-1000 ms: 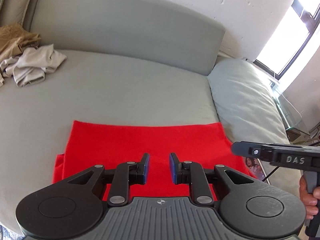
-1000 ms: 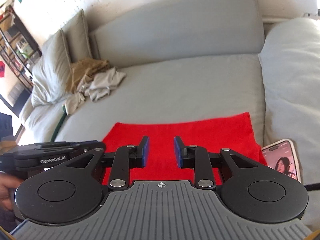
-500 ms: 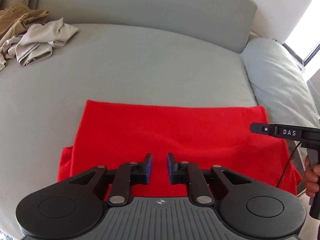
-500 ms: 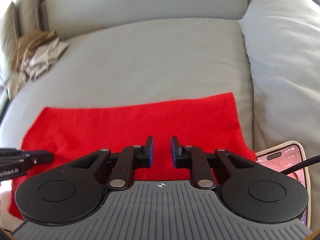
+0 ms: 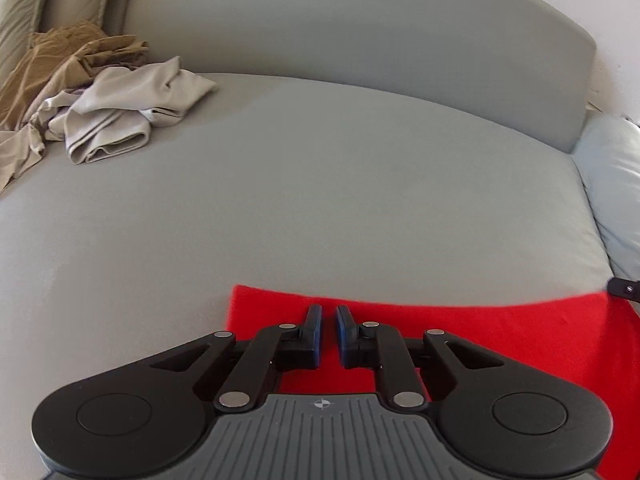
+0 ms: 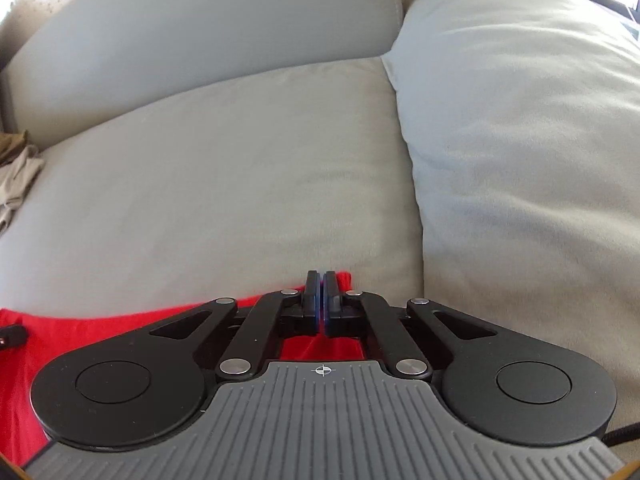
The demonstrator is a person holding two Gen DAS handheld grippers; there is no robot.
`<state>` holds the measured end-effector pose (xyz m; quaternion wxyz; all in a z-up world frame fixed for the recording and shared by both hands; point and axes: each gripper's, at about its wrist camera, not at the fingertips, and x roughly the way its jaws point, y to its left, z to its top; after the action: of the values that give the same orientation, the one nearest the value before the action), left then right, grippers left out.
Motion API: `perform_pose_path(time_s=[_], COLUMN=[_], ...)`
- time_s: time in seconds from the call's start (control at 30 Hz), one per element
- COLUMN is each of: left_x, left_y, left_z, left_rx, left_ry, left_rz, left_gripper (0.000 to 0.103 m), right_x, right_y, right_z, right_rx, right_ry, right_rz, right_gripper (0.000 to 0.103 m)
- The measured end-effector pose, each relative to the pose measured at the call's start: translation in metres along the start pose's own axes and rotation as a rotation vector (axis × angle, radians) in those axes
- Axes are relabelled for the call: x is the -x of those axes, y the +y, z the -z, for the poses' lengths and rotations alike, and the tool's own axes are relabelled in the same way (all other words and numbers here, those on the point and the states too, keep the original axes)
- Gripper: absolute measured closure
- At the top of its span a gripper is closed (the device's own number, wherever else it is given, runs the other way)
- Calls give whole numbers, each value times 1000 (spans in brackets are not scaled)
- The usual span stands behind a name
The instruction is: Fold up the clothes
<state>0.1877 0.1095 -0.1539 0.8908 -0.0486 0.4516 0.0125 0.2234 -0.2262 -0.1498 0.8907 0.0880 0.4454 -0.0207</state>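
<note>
I have a wide grey sofa under both cameras, and I place everything else by its seat cushion. Behind the seat runs the grey backrest. On the seat's right side sits a big pale cushion, pressed against the seat edge. At the far left corner of the seat lies a loose heap of beige and tan clothes, crumpled and unfolded, well apart from my tools.

The red garment lies flat along the near edge of the seat, its far edge running roughly straight across; in the right wrist view its far right corner ends close to the pale cushion.

My left gripper hangs over the garment's left part, close to its far left corner. Its jaws stand a narrow gap apart, with red cloth showing through the gap beneath them; I cannot tell whether the pads touch the cloth.

My right gripper is at the garment's far right corner. Its jaws are together, pads meeting with only a hairline between them, and the red cloth bunches just beside and below the tips; whether a fold is pinched between them I cannot tell.

The right gripper's dark tip pokes in at the left wrist view's right edge.
</note>
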Motion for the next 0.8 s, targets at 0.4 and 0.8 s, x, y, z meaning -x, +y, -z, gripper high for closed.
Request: perform_pose_path(time_s=[0.4, 0.8], left_x=[168, 155], left_y=[14, -64], left_z=[60, 134], left_rx=[6, -233], left_ry=[25, 19], left_rz=[215, 167], left_gripper=[79, 76], right_x=[186, 197], right_y=[-70, -22], right_z=[37, 143], right_rx=[-244, -35], right_ry=[-132, -3], right_rz=[-248, -223], right_gripper=[78, 73])
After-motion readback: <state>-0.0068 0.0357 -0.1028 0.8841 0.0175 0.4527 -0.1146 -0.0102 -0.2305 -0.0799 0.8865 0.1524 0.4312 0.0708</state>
